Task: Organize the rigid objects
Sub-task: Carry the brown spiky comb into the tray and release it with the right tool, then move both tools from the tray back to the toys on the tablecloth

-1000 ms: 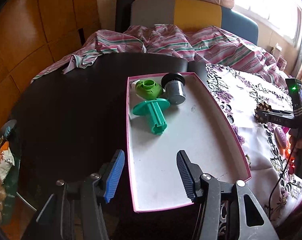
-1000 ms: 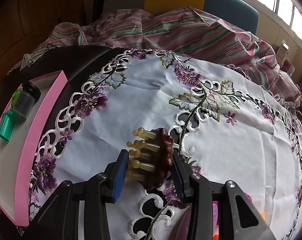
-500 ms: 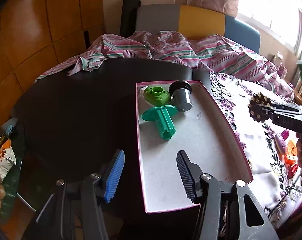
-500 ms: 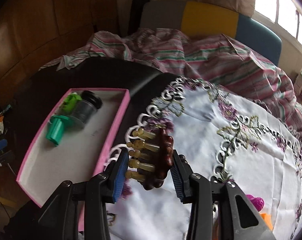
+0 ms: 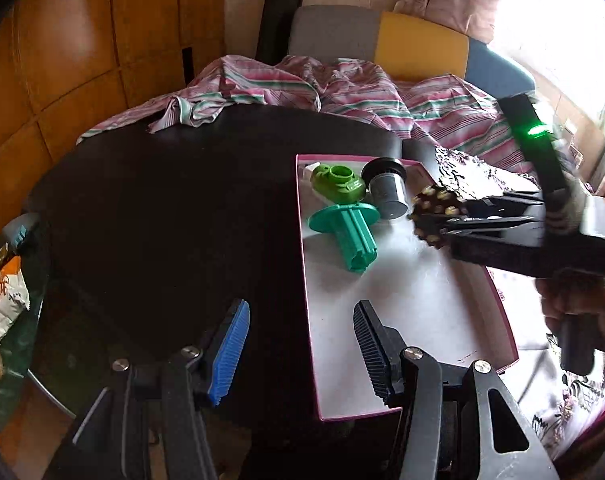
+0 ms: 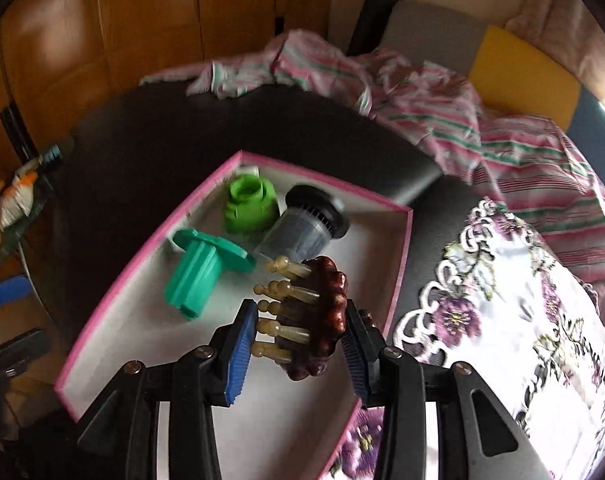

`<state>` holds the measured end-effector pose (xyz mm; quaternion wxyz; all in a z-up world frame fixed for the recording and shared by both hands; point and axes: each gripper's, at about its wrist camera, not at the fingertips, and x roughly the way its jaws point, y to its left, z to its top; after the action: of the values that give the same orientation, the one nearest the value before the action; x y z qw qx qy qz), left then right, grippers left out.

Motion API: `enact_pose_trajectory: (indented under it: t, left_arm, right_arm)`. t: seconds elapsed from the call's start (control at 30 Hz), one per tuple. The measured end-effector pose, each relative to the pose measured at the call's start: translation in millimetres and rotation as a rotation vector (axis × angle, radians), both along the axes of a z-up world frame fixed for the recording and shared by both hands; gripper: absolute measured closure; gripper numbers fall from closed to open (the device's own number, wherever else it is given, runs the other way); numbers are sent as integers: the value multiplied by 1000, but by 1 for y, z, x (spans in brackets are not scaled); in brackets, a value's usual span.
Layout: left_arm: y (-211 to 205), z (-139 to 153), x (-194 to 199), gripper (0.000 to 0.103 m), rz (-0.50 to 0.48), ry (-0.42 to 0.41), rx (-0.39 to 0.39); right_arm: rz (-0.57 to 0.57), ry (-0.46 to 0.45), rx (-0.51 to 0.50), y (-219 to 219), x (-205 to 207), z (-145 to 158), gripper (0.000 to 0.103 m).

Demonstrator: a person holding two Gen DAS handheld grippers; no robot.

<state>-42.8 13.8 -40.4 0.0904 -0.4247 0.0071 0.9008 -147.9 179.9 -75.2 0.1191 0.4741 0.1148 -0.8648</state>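
Three pieces already lie in the pink tray (image 6: 114,308) beyond the fingers, the right gripper (image 6: 298,344) clamps the brown massager (image 6: 322,320) above it, unreleased, and the left gripper (image 5: 302,344) stands open and empty.

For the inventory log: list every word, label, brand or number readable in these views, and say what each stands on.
None can be read for certain.
Snack packet at the left edge: orange script lettering, too blurred to read.
Pink-rimmed tray, brown massage comb, green parts: no print visible.
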Motion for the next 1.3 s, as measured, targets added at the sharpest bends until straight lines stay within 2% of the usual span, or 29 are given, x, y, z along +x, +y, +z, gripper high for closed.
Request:
enact_pose_trajectory:
  t: [0.07, 0.17, 0.27, 0.47, 1.3]
  left_arm:
    - [-2, -2, -1, 48, 3, -7, 3]
    - [-2, -2, -1, 48, 4, -5, 6]
    - [-2, -1, -2, 48, 3, -3, 9]
    - [-1, -1, -3, 48, 6, -9, 8]
    - [8, 11, 10, 48, -25, 23, -7]
  right_arm:
    - [-14, 4, -9, 2, -8, -10, 59]
    - [-63, -11, -60, 8, -13, -8, 59]
    - [-75, -14, -53, 9, -11, -9, 58]
    - [-98, 3, -89, 17, -6, -5, 43]
    - [-182, 131, -178, 44, 47, 42, 41]
